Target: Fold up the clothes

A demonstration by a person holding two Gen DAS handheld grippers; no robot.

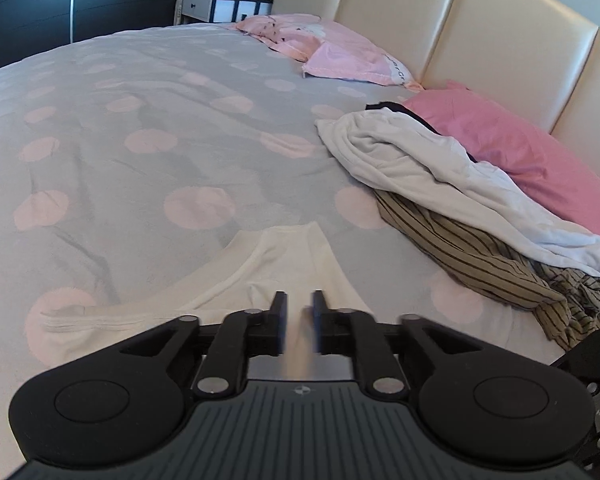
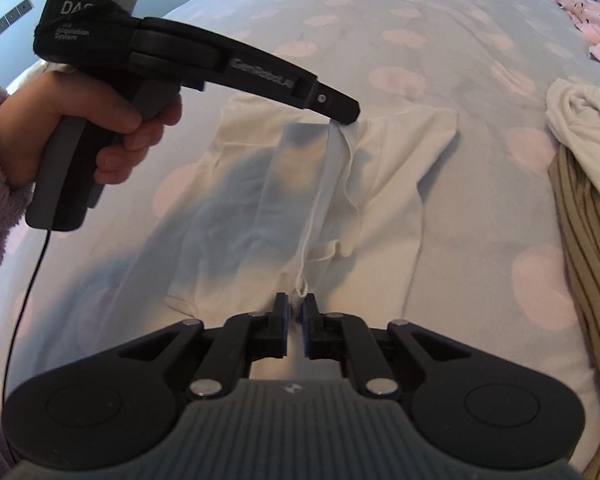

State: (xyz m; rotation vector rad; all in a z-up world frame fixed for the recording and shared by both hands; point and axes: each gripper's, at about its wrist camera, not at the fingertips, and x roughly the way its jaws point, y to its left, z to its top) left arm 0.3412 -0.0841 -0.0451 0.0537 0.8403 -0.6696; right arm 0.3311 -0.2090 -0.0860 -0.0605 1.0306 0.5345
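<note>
A white garment (image 2: 388, 168) lies spread on the dotted grey bedspread (image 2: 420, 40), with a raised fold running down its middle. My right gripper (image 2: 297, 304) sits at the near end of that fold; the seam lies between its tips and the jaws stand slightly apart. My left gripper (image 2: 346, 114), held by a hand (image 2: 112, 128), points at the far end of the fold. In the left wrist view the left gripper (image 1: 300, 300) is open over the garment's (image 1: 284, 256) edge, with nothing clamped.
A pile of clothes lies to the right: a pale top (image 1: 420, 160) over a striped brown piece (image 1: 480, 256). Pink pillows (image 1: 520, 152) rest against the cream headboard (image 1: 480, 32). A nightstand (image 1: 220, 4) stands beyond the bed. A cable (image 2: 28, 300) hangs from the left handle.
</note>
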